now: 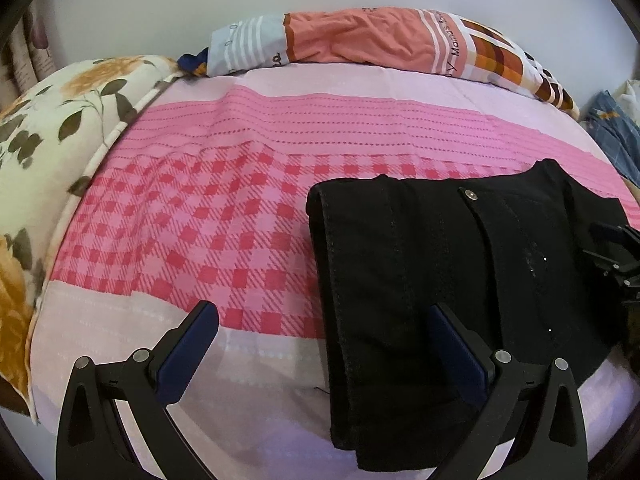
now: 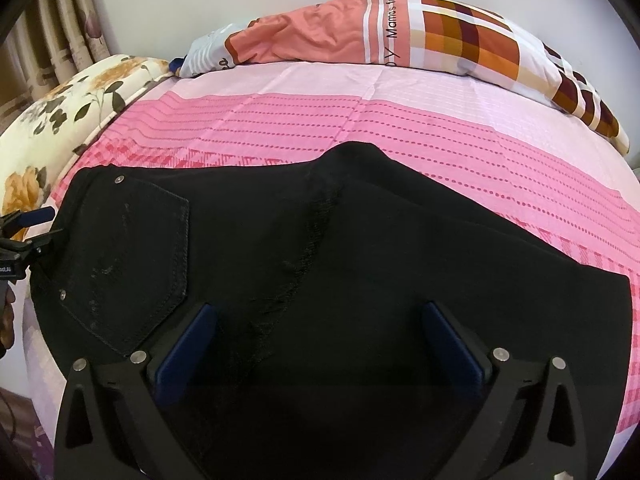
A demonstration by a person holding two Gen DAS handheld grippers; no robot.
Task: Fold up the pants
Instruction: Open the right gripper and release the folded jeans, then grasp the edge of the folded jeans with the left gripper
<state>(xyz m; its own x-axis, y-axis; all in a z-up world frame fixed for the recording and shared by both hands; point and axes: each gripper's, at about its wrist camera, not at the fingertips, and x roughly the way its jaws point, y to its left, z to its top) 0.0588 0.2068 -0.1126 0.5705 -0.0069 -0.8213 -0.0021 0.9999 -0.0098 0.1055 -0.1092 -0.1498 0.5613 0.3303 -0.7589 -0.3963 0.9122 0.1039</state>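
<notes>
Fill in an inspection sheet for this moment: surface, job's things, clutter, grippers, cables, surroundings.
Surface: bed with pink checked sheet.
Job's things: black pants lying folded on the sheet, back pocket facing up.
Clutter: floral quilt at the bed's left edge, patterned pillow at the far edge.
Grippers: left gripper open over the pants' edge; right gripper open above the pants, nothing held.
Cables: nothing seen.
Surroundings: curtain, pale wall.

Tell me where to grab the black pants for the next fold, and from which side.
Grip the black pants at the stacked, doubled edge beside the bare pink sheet. Bring the open left hand-held gripper in from that sheet side, since the layers end there and can likely be pinched together.
</notes>
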